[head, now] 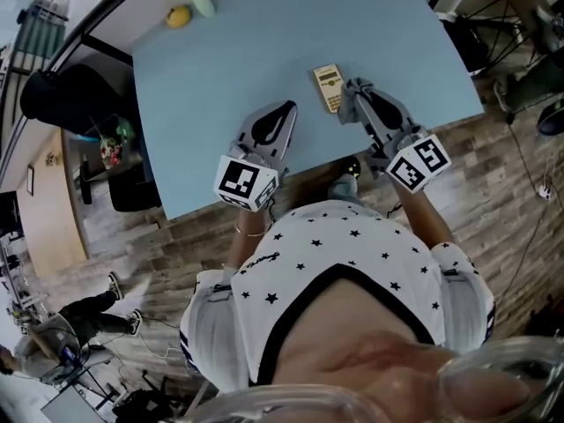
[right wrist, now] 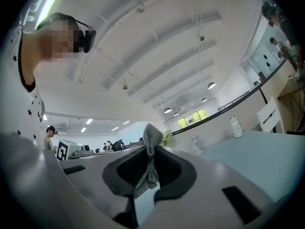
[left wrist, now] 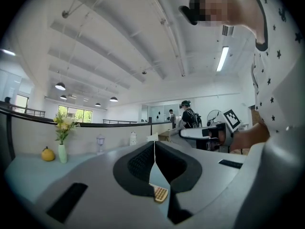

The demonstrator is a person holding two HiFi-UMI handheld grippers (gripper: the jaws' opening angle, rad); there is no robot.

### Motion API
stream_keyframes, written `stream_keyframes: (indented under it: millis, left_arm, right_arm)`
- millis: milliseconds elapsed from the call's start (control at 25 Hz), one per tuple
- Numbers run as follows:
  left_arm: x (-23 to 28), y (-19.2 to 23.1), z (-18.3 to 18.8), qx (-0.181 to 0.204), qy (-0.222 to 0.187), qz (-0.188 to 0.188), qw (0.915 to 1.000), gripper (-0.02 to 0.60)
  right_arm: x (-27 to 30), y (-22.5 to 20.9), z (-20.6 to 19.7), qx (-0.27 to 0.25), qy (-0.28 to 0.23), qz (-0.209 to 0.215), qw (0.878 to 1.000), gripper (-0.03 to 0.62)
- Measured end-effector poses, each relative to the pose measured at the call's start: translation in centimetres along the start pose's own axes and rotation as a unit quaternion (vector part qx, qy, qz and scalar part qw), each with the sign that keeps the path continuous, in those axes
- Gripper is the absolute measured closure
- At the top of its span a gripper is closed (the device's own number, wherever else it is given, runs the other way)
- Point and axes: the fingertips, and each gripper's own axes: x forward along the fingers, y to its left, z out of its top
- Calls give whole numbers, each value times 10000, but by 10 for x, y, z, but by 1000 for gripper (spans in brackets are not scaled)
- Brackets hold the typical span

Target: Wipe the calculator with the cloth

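A tan calculator (head: 328, 86) lies flat on the light blue table (head: 229, 69), right of centre. My right gripper (head: 357, 92) sits just right of it, shut on a grey cloth (head: 345, 110) that bunches at the calculator's near right corner. In the right gripper view the cloth (right wrist: 150, 162) is pinched between the jaws and sticks up past their tips. My left gripper (head: 285, 107) rests near the table's front edge, left of the calculator and apart from it, shut on nothing. A corner of the calculator (left wrist: 160, 193) shows through the gap under the left gripper (left wrist: 154, 148).
A lemon (head: 179, 16) and a small vase of flowers (head: 201, 2) stand at the table's far left; they also show in the left gripper view as the lemon (left wrist: 47, 154) and vase (left wrist: 62, 151). The table's front edge (head: 264, 196) runs just behind both grippers.
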Motion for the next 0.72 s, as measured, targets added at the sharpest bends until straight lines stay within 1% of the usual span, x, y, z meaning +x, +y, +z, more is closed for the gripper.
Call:
stream_keyframes:
  millis: [200,360,720]
  left_arm:
    - [10,6,0,-65,51,346,9994,552]
    - [17,12,-1,-123,63,622,9980,552]
    - [37,13,-2,-244,43,1051,9941,552]
  right_arm:
    - [11,-21,1,88,145,213,9996,556]
    - [21,-29,1,18,283,461,9985,556]
    - [32,-71,-14,66,715,601,9956,556]
